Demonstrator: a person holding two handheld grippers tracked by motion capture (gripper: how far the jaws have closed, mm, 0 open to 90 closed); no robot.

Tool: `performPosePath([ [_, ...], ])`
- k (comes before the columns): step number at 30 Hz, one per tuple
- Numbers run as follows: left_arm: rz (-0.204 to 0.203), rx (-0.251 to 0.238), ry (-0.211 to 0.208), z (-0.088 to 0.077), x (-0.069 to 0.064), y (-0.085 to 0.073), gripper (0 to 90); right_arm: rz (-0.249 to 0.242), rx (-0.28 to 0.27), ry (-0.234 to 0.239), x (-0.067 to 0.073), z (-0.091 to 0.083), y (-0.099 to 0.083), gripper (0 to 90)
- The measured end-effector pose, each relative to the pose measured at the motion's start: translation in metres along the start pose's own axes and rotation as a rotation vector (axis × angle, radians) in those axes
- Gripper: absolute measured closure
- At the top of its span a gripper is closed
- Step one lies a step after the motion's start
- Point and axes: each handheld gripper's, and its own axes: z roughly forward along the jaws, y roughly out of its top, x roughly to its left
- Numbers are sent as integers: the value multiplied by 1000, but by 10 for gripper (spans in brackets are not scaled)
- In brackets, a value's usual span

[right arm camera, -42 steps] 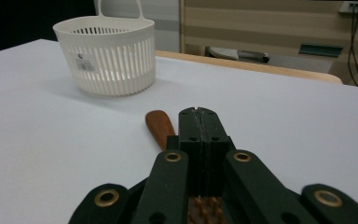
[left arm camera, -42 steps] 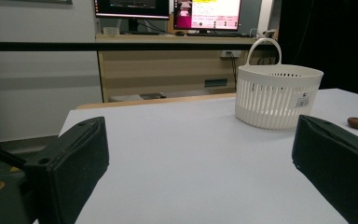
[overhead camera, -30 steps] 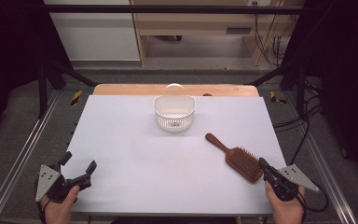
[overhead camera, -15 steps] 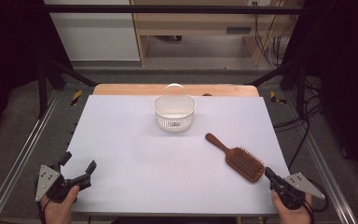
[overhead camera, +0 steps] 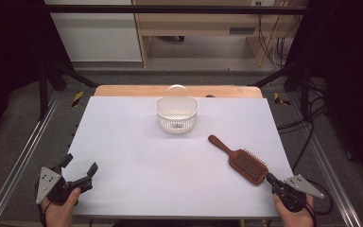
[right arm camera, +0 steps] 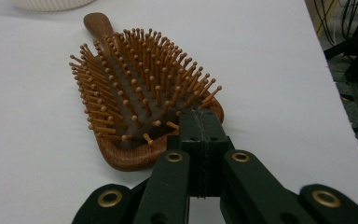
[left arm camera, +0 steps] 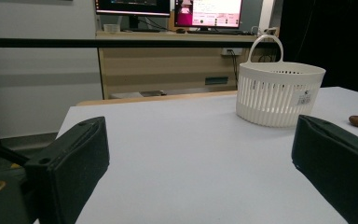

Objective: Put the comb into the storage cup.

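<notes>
Lying: brush [overhead camera: 243, 161] flat on the sheet [overhead camera: 137, 161], bristles up, handle slanting toward the basket [overhead camera: 177, 115], head toward the near right corner.
Brush against a second ago: same spot, same slant.
Right gripper [overhead camera: 270, 178]: jaws clenched together with nothing between them, tips at the near rim of the brush head; in the right gripper view the closed tips [right arm camera: 200, 122] stand just at that rim, whether touching I cannot tell.
Right gripper against a second ago: it has drawn back toward the near edge and sunk a little; before, it lay closer along the brush head.
Right hand [overhead camera: 293, 215]: at the near edge, right of the brush.
Basket: white, slatted, handle upright, well beyond the brush toward the far side; unmoved.
Left gripper [overhead camera: 79, 172]: released, jaws spread wide over bare sheet, far left of the brush; in the left gripper view the basket [left arm camera: 279, 93] stands ahead between its jaws.
Left gripper against a second ago: unchanged.
Left hand [overhead camera: 61, 208]: at the near left corner.
</notes>
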Motion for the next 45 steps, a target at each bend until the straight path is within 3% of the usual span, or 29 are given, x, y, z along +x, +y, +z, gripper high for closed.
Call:
performPosePath([
  [10, 2, 1, -1, 0, 0, 0, 39, 62, 75, 23, -7, 7, 5, 900],
  [16, 3, 3, 0, 0, 0, 0, 39, 63, 115, 35, -12, 11, 14, 900],
  [24, 7, 4, -1, 1, -1, 0, 39, 24, 147, 35, -17, 21, 26, 900],
  [45, 16, 16, -17, 2, -4, 0, 39, -36, 159, 57, -25, 64, 54, 900],
])
